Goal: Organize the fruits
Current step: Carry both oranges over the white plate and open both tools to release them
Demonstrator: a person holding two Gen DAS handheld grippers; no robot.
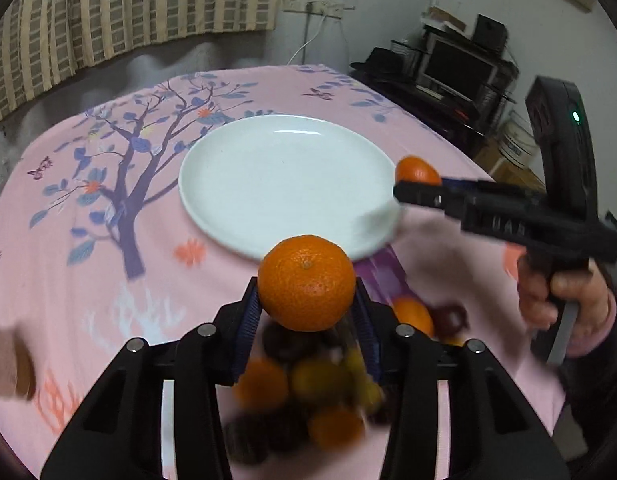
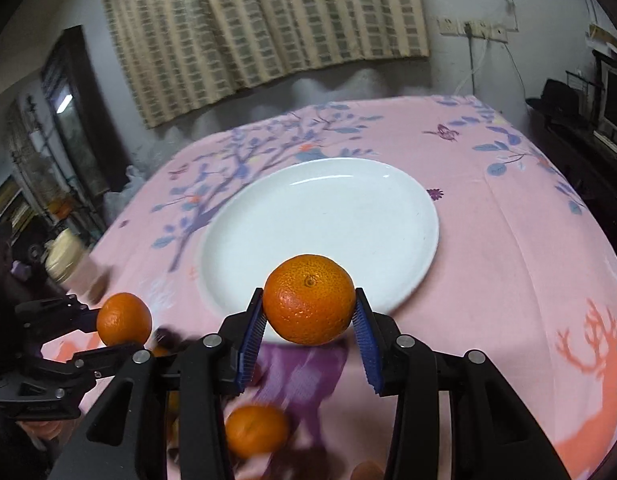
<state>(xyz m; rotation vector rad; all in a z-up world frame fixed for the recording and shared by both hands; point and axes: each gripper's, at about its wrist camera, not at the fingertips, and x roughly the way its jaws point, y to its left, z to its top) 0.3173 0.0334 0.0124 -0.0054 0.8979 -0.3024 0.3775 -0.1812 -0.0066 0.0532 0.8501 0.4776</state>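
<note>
My left gripper (image 1: 306, 300) is shut on an orange mandarin (image 1: 306, 282) and holds it above the table, just short of the near rim of the empty white plate (image 1: 284, 184). My right gripper (image 2: 310, 316) is shut on a second mandarin (image 2: 308, 300), also near the plate (image 2: 320, 224). In the left wrist view the right gripper (image 1: 408, 184) and its mandarin (image 1: 416, 170) hang at the plate's right rim. In the right wrist view the left gripper (image 2: 120, 332) and its mandarin (image 2: 124, 318) are at the lower left.
A blurred pile of fruits (image 1: 308, 396), orange, yellow-green and dark purple, lies on the pink tablecloth (image 1: 88, 300) under my left gripper. One loose mandarin (image 2: 256, 430) lies under my right gripper. A jar (image 2: 74, 266) stands at the table's left edge.
</note>
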